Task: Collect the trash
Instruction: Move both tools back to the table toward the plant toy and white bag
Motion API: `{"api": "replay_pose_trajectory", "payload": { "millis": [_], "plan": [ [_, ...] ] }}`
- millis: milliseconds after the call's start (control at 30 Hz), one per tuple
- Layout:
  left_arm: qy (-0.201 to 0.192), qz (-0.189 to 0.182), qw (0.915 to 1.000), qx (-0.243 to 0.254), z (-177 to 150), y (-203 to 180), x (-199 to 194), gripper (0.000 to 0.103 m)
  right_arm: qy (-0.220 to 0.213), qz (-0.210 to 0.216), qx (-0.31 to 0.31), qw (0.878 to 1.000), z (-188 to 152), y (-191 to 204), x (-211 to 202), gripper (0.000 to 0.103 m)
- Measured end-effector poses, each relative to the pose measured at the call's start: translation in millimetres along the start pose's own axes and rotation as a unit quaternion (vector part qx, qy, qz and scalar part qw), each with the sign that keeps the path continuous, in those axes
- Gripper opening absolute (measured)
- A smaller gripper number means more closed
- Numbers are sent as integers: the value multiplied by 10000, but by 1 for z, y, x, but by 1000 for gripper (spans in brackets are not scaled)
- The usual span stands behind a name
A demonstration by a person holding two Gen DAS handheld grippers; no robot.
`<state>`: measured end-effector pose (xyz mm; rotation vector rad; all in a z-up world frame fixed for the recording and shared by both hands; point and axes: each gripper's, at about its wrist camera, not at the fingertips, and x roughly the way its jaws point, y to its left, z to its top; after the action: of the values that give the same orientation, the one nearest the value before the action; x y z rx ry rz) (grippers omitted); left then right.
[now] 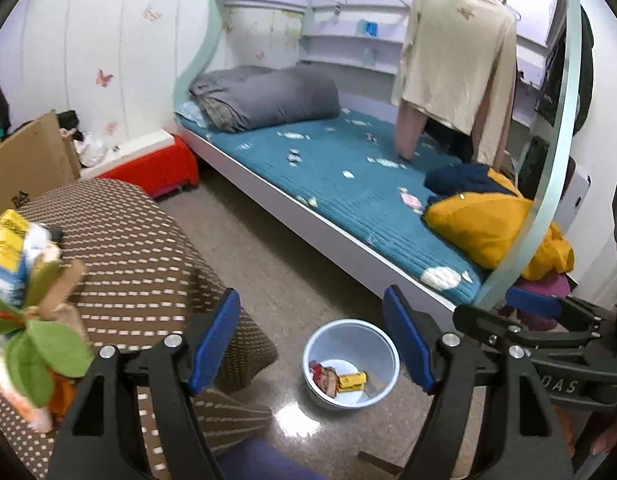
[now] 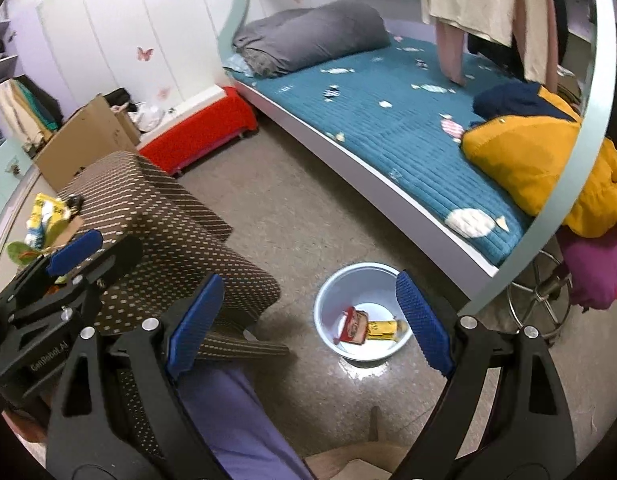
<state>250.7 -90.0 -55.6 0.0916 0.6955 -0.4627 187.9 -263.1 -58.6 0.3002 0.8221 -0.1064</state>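
A pale blue bin [image 1: 350, 364] [image 2: 362, 310] stands on the floor with a red wrapper [image 2: 354, 326] and a yellow wrapper [image 1: 352, 382] [image 2: 382, 330] lying inside. My left gripper [image 1: 312, 346] hangs above it, open, nothing between its blue pads. My right gripper [image 2: 310, 320] is also open and empty, high over the bin. More trash, a yellow and blue packet [image 1: 12, 252] [image 2: 44, 214] with green leaves [image 1: 36, 356], lies on the brown dotted tablecloth [image 1: 140, 256] [image 2: 180, 220] at the left. The right gripper [image 1: 540, 324] shows in the left wrist view; the left gripper [image 2: 74, 258] shows in the right wrist view.
A bed with a teal cover [image 1: 348, 176] [image 2: 396, 120] runs along the far side, bearing a grey bolster [image 1: 264, 98] and a yellow jacket [image 1: 488, 224]. A red box [image 2: 200, 130] and a cardboard box [image 2: 88, 136] sit by the wall. A person's purple trouser leg [image 2: 236, 416] is below.
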Motion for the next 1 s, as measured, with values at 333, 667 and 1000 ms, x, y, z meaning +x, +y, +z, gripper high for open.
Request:
{"api": "replay_pose_trajectory", "payload": {
  "millis": [333, 667, 1000],
  "plan": [
    [-460, 510, 9973, -259, -5, 38, -53, 73, -217, 515, -424, 9975, -1, 52, -16, 86],
    [-724, 1046, 9887, -795, -20, 90, -100, 74, -268, 1017, -1017, 9892, 0, 114, -20, 86],
    [-767, 1472, 9749, -1485, -42, 143, -132, 74, -144, 1419, -1545, 9776, -4, 168, -11, 86]
  ]
}}
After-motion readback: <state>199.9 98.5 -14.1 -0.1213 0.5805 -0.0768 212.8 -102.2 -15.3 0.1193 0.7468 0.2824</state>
